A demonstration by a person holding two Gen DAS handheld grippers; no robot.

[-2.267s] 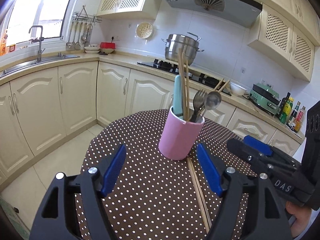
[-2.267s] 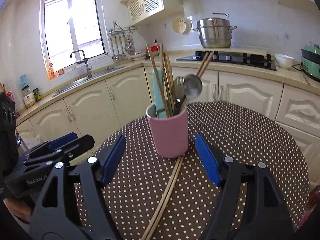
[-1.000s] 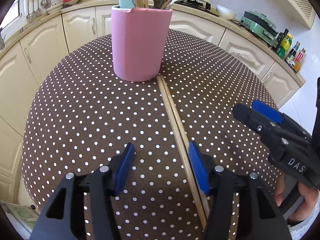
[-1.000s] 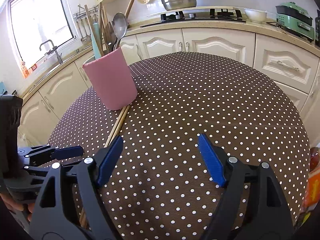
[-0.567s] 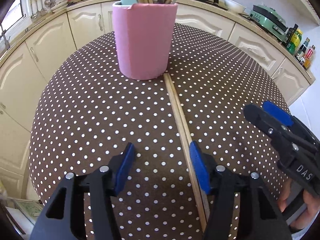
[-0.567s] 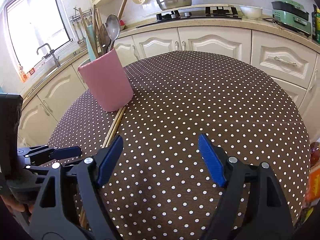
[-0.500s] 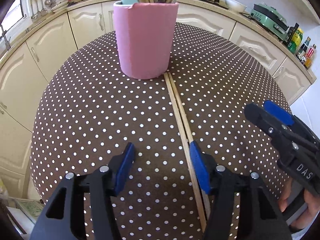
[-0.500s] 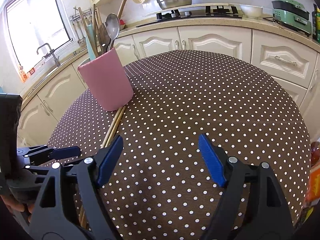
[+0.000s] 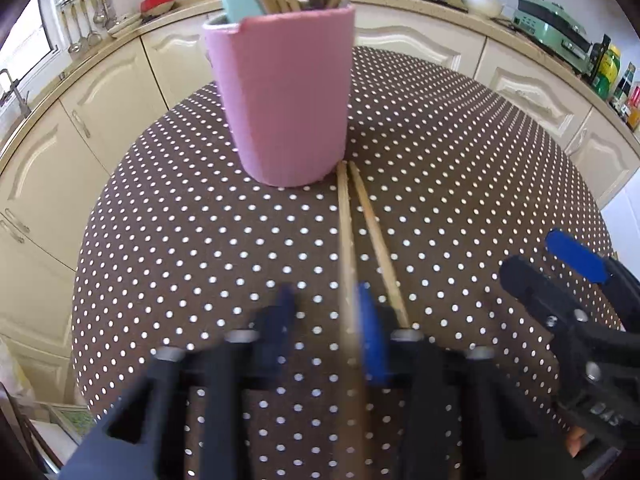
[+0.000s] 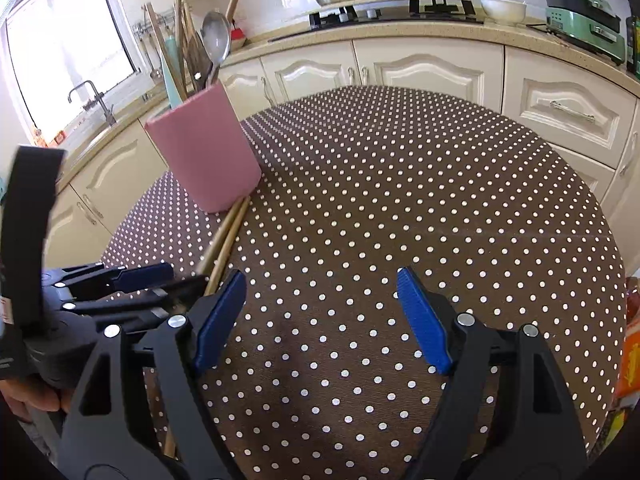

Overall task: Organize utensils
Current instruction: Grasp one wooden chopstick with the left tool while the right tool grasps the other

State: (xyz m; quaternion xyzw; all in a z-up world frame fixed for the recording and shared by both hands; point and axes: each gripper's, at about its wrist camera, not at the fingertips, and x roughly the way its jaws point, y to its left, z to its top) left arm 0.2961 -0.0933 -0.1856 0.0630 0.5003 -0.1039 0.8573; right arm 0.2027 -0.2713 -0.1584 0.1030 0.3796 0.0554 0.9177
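Table: a round table in a brown cloth with white dots (image 9: pixel 200 240) holds everything.
Cup: a tall pink cup (image 9: pixel 284 92) stands up near the far side. It is full of spoons, forks and wooden sticks, so it looks like the home for all of them.
Chopsticks: two long wooden chopsticks (image 9: pixel 362 216) lie flat side by side. Their far ends touch the foot of the cup. They are the last things left out.
Left gripper: the left gripper (image 9: pixel 326 320) with blue pads is tipped down over the near part of the sticks. Its jaws are snapping together, blurred, with one stick between them and the other just outside.
Right gripper: the right gripper (image 10: pixel 320 312) hangs over bare cloth with its jaws spread wide and nothing in them. It seems to be waiting.
Next: I think the pinched stick must go up and into the cup.
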